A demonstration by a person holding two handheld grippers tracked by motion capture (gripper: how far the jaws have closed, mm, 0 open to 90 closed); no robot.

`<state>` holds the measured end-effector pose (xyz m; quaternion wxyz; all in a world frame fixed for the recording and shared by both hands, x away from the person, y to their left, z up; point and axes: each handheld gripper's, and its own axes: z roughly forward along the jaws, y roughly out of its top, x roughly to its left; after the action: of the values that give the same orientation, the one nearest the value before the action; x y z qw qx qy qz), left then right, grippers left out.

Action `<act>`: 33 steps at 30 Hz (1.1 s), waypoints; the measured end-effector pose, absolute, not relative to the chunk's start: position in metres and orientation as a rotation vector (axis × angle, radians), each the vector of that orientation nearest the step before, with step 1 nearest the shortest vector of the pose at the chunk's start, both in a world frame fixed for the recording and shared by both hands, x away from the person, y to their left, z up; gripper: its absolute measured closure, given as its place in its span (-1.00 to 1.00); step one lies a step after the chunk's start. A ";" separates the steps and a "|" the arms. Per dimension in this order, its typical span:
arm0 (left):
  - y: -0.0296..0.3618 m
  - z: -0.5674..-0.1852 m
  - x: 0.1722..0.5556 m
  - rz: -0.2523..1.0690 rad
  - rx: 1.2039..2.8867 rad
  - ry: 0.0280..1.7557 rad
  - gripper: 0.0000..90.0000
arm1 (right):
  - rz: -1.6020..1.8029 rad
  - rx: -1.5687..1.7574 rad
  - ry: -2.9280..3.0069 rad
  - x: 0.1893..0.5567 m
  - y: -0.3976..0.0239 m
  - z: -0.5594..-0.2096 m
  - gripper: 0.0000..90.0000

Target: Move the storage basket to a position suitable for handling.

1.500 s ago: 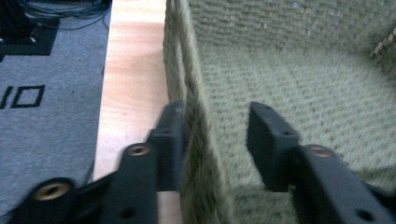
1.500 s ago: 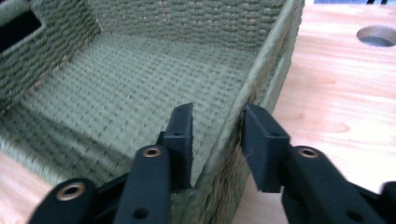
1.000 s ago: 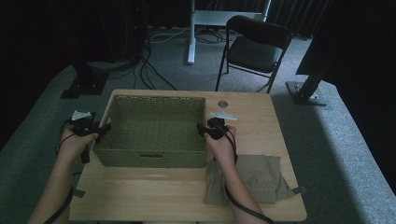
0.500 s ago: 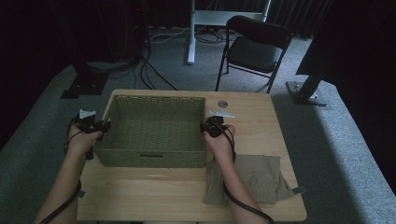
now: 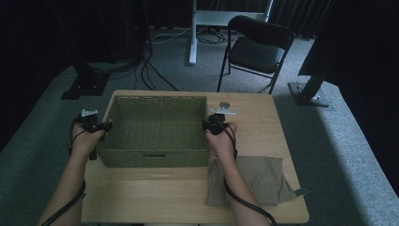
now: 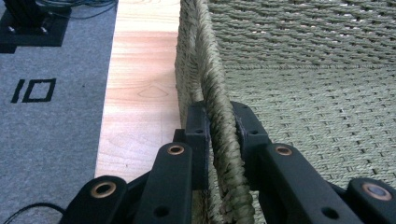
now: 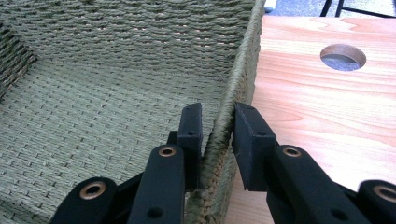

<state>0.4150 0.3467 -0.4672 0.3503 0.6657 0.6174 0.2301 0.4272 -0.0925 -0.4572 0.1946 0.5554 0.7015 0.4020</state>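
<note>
On the tabletop (image 5: 155,197), the woven green basket (image 5: 157,129) sits toward the far left, its left wall near the tabletop's left edge and its right wall just short of the round hole (image 5: 224,104) in the wood. Compared with a second ago, the basket has shifted slightly toward the far edge, and both hands have travelled with it; its orientation is unchanged.

The left claw (image 6: 219,140) straddles the rim of the left wall, one jaw outside and one inside, both pressed against the braided edge: closed on the basket. The right claw (image 7: 218,135) straddles the right wall's rim likewise; its inner jaw touches the weave, while a narrow gap seems to remain at the outer jaw, so the hold there appears lighter, though engaged.

A folded khaki garment (image 5: 254,179) lies on the near right of the tabletop, just beside the basket's near right corner and partly under the right forearm. The basket's interior holds nothing.

Judgement: the two-handed repositioning of the basket is under way, the push away from the person clearing room at the near side. The right side's grip merits attention if the basket is to be lifted rather than slid.
</note>
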 end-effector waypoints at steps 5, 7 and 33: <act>0.343 -0.467 0.421 0.614 1.725 1.606 0.77 | 1.115 1.544 1.976 0.438 -0.093 -0.457 0.64; 0.343 -0.467 0.423 0.607 1.710 1.610 0.77 | 1.122 1.549 1.975 0.440 -0.094 -0.457 0.64; 0.296 -0.469 0.454 0.557 1.691 1.586 0.78 | 1.108 1.572 1.939 0.463 -0.141 -0.457 0.65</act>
<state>0.4541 0.2960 -0.4694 0.3697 0.6589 0.6182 0.2170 0.4632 -0.1408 -0.4570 0.2038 0.5636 0.6951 0.3971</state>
